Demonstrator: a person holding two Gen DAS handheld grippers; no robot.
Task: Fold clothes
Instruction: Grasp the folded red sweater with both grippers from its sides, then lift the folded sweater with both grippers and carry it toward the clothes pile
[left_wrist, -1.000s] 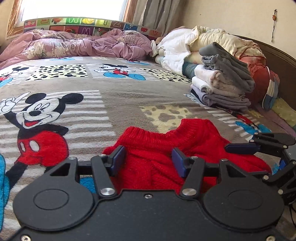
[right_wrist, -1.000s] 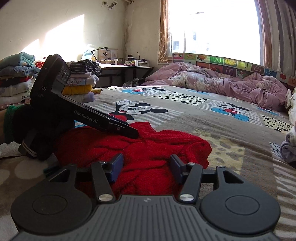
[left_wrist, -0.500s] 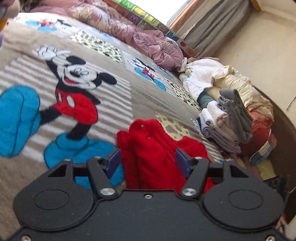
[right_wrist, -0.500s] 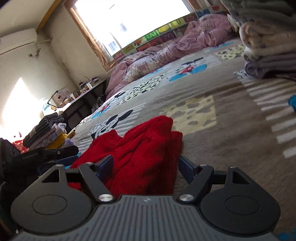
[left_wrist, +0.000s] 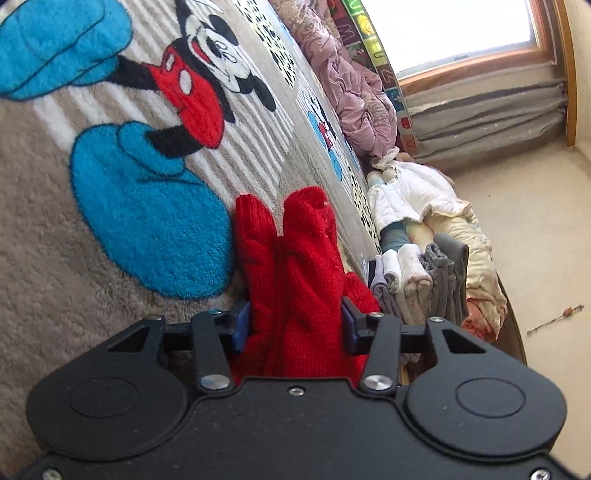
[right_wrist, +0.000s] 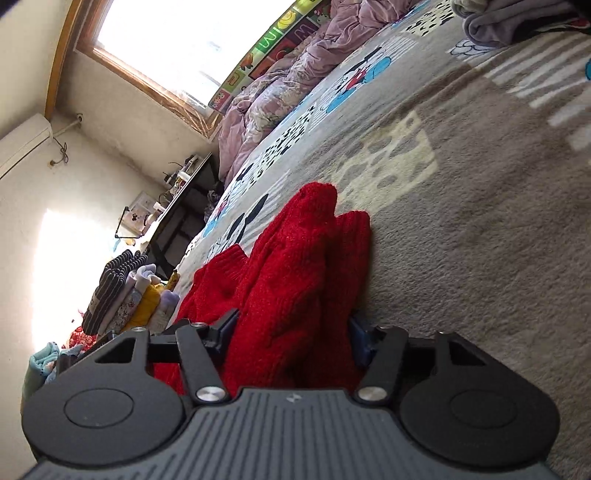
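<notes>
A red knitted sweater (left_wrist: 295, 266) lies bunched on the Mickey Mouse blanket (left_wrist: 110, 236). In the left wrist view, my left gripper (left_wrist: 293, 325) is shut on one end of the sweater, with thick folds squeezed between the blue pads. In the right wrist view, my right gripper (right_wrist: 293, 332) is shut on the other end of the sweater (right_wrist: 295, 273) in the same way. Both views are strongly tilted. Neither gripper shows in the other's view.
A stack of folded grey and white clothes (left_wrist: 417, 280) stands just past the sweater, with a pile of unfolded laundry (left_wrist: 413, 199) beyond. A purple quilt (left_wrist: 351, 85) lies under the window. Another folded stack (right_wrist: 122, 291) and a desk (right_wrist: 184, 206) are at the left.
Both grippers have rolled sideways and closed in on the sweater, bunching its ends into thick folds between the pads. The jaws are narrower than before.
</notes>
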